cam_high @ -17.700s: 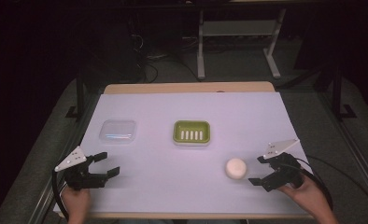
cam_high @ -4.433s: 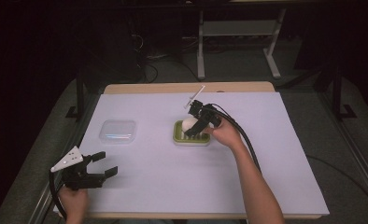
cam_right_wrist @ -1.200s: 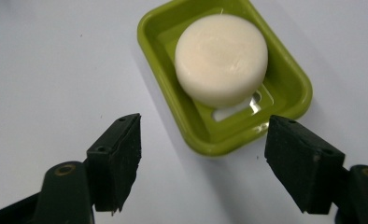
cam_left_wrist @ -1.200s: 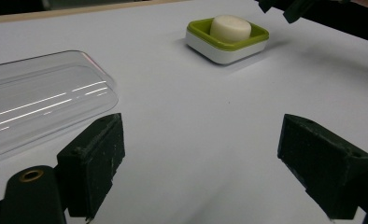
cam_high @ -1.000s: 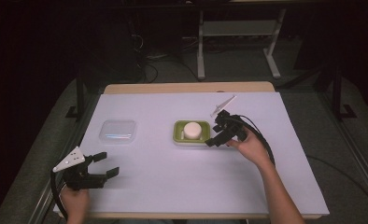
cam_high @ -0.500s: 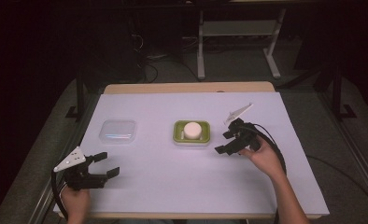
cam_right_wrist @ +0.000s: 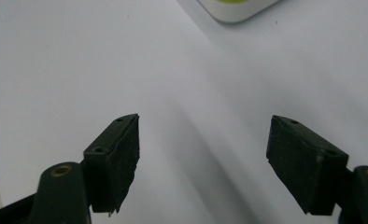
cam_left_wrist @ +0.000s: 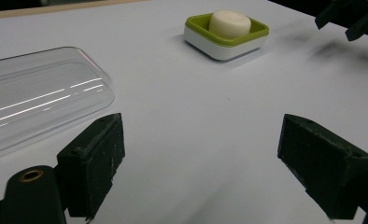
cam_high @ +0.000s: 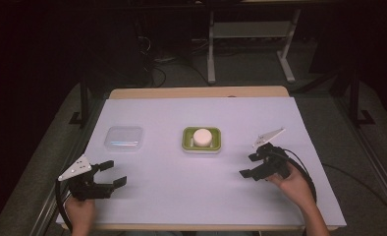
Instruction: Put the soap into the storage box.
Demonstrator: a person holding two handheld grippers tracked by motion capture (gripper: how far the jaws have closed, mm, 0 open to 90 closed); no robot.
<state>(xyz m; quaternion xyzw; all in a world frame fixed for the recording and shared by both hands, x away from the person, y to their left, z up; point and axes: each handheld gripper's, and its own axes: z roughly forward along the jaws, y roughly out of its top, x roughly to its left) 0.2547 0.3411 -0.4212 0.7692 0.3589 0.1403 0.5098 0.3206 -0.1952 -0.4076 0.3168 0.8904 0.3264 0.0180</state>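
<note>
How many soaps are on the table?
1. The round white soap sits in the green soap dish at the middle of the table. Nothing suggests another is hidden.

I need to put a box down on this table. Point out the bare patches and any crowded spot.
Bare: the near middle between the left gripper and right gripper; the far strip behind the clear lid and green soap dish; the far right corner. Nowhere is crowded; the lid and dish with its soap take the middle row.

A white soap bar (cam_left_wrist: 230, 23) was seen seated in a green-and-white dish (cam_left_wrist: 226, 44) on the white table (cam_left_wrist: 182, 121), framed between the left gripper (cam_left_wrist: 201, 158)'s parted jaws, a clear lid (cam_left_wrist: 37, 98) lying nearby.
</note>
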